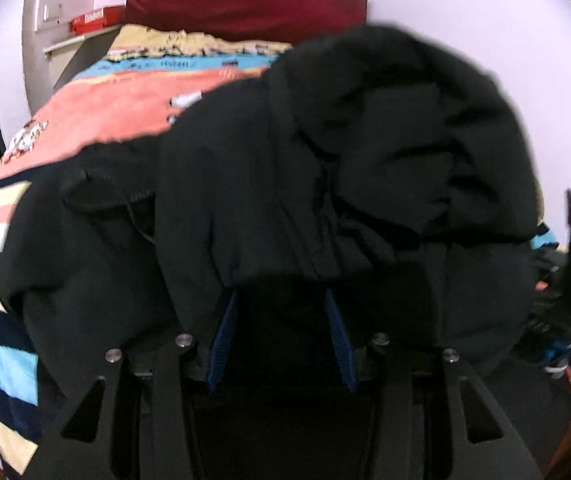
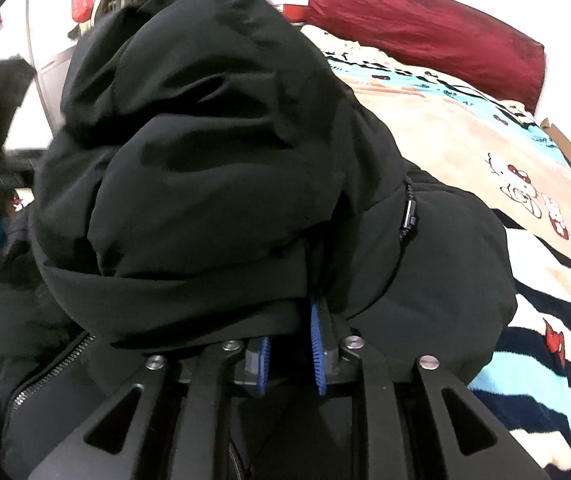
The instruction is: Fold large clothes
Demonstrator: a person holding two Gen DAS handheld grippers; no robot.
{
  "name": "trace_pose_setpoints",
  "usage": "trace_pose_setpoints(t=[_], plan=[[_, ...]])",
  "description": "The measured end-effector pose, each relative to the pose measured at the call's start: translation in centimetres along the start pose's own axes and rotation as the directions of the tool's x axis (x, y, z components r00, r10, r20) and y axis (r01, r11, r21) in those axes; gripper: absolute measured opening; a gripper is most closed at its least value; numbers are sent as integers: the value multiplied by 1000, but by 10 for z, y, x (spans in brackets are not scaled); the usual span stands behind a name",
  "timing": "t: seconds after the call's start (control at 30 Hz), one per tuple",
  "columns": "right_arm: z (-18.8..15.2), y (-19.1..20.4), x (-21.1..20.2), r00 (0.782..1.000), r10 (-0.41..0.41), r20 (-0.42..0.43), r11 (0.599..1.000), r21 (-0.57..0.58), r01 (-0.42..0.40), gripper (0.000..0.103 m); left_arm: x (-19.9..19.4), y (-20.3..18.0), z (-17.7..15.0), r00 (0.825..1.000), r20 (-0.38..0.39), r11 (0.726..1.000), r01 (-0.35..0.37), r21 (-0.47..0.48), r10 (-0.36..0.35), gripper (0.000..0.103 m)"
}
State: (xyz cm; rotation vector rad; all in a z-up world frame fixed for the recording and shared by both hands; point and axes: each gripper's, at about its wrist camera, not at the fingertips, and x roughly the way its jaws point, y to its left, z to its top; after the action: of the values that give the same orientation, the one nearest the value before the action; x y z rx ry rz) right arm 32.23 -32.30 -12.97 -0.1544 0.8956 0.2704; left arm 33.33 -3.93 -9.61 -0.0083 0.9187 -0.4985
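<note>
The black jacket (image 2: 213, 168) is bunched, long axis unclear, draped over both grippers: right gripper (image 2: 291, 344) clamped on its fold, left gripper (image 1: 281, 336) apart beneath it.

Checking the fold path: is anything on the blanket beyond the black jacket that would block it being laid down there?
Nothing visible does. The black jacket hangs bunched over both grippers; the striped blanket beyond it lies bare up to the red pillow.
</note>
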Motion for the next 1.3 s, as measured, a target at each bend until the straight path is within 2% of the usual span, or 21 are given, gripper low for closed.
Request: trace_pose_setpoints(t=[0.07,0.13,0.17,0.3,0.37,0.53,0.67,0.77,0.87,0.93,1.13,1.3], plan=[[0,-4,-8,1000,15,6,1000,28,-15,27,3,-1,-6,1000,-22,1000,-8,11,8,43],[-3,-9,-16,1000,21,8,998,57,-22,47,2,-3,-14,999,-40,999,-19,25,20,43],[-5,-11,-20,1000,23,10,997,70,-24,51,1,-4,-19,999,-48,999,-21,33,23,43],[-14,-17,-43,998,44,33,993,108,-48,52,-3,-7,-33,998,-57,999,-26,48,29,43],[-11,-16,-56,996,42,73,992,115,-50,52,-3,-7,-35,998,-55,999,-25,42,27,43],[31,-1,-79,974,86,209,991,82,-105,54,-4,-4,-33,998,-50,999,-26,46,29,43],[62,17,-68,962,124,244,991,21,-133,60,-4,-3,-35,999,-43,999,-28,45,30,43],[68,23,-41,972,128,197,991,2,-131,60,-4,-2,-37,999,-41,999,-22,44,23,43],[56,22,0,990,118,76,993,8,-118,61,-1,-2,-39,999,-40,999,-20,47,22,43],[42,18,20,992,119,29,993,21,-120,61,-2,-3,-41,999,-43,998,-25,59,27,43],[15,33,15,993,109,-47,993,-40,-111,61,-10,-8,-59,998,-59,997,-30,72,35,43],[5,34,16,993,97,-66,995,-33,-99,62,-7,-10,-69,997,-61,997,-31,76,35,43]])
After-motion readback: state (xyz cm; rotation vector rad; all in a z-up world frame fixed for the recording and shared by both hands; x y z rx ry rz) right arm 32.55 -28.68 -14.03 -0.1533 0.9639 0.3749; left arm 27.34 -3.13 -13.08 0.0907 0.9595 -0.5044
